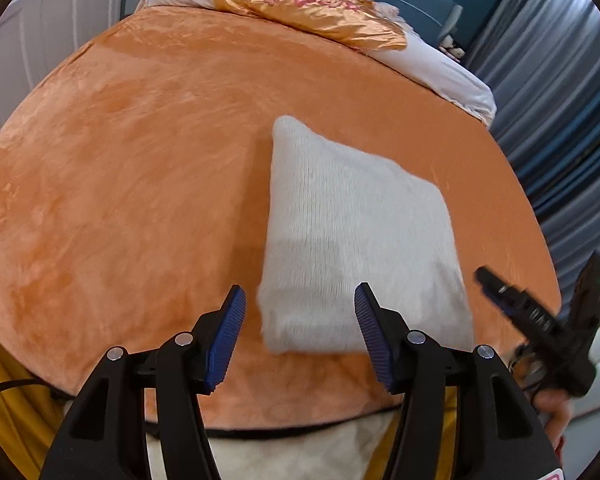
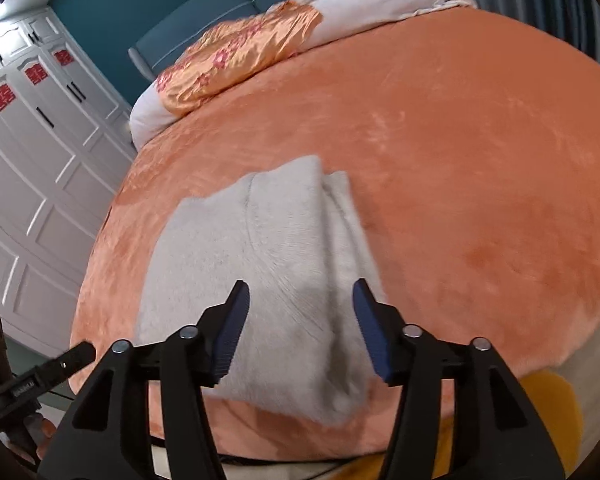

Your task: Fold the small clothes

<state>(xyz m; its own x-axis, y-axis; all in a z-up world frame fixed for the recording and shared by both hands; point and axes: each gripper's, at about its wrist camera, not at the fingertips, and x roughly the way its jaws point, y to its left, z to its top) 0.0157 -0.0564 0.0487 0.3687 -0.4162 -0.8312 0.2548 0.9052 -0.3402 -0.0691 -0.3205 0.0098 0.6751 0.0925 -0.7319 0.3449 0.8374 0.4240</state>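
Folded white garment (image 1: 356,240): laid flat on orange bedspread (image 1: 140,184), ahead of both jaws. Left gripper (image 1: 300,332) and right gripper (image 2: 300,328): jaws parted, nothing gripped.

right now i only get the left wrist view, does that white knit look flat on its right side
Observer: No. The right wrist view shows the folded white knit garment with a raised layered ridge along that side.
Operator: is the right gripper holding it
Observer: No, the right gripper is open, nothing between its pads.
Operator: whats left of the bed
Observer: A white wardrobe with red paper cutouts on its doors.
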